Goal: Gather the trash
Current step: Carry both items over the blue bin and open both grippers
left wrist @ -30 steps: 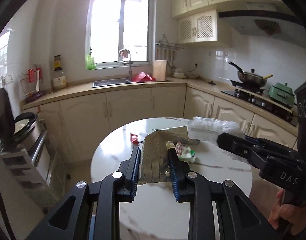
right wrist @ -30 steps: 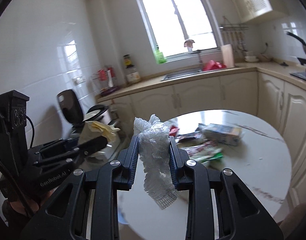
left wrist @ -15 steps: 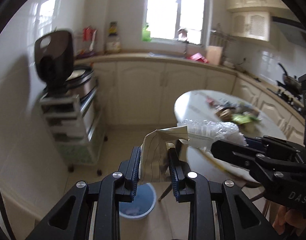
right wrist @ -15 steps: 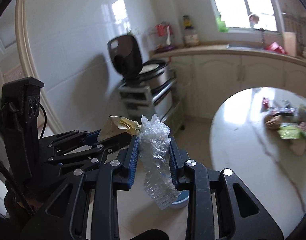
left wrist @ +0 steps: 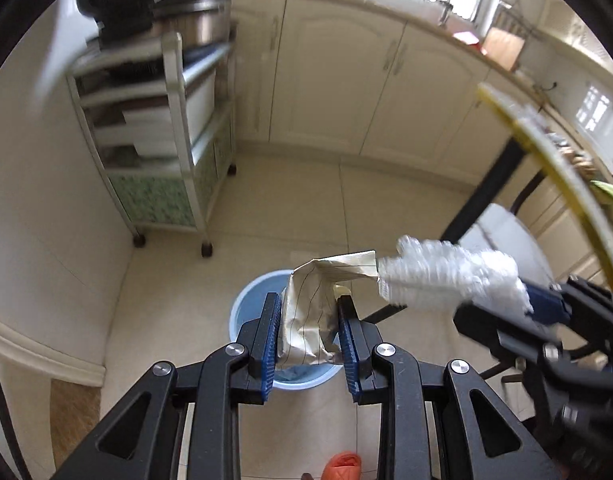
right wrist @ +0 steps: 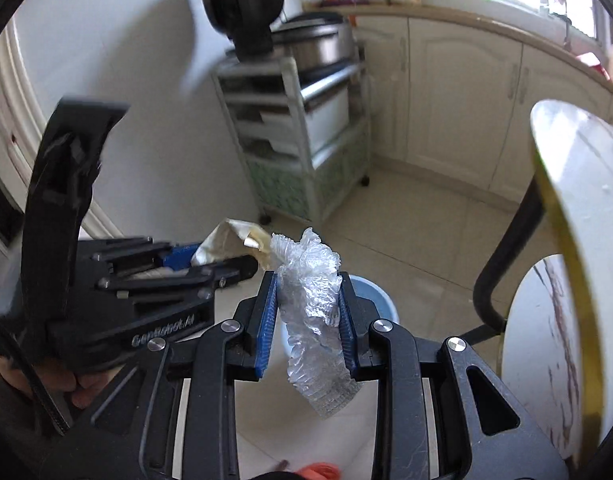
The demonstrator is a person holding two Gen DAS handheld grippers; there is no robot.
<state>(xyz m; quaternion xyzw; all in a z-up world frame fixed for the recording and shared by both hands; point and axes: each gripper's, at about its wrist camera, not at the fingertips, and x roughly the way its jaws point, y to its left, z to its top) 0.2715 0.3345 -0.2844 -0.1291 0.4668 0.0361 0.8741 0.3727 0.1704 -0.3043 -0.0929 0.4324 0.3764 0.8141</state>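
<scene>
The round white marble-patterned table with a yellow edge [right wrist: 562,216] stands at the right of both views, and a few bits of litter show on its top in the left wrist view, blurred at the frame's edge, so more collecting appears to be left. On the pale tiled floor beside the table sits the round light-blue plastic bin [left wrist: 248,308], directly below both tools; what it already holds cannot be made out. The left gripper [left wrist: 309,332] has its jaws narrowed onto a crumpled sheet of cream lined paper [left wrist: 310,316], which hangs right over the bin's mouth. The right gripper [right wrist: 306,320] is clamped likewise on a scrunched piece of clear bubbly plastic wrap [right wrist: 314,320], its loose end dangling above the bin [right wrist: 370,296]. Paper and wrap nearly touch at their tips. Judging by this, two pieces are carried to the bin but not yet dropped; letting go of both is the step in hand.
</scene>
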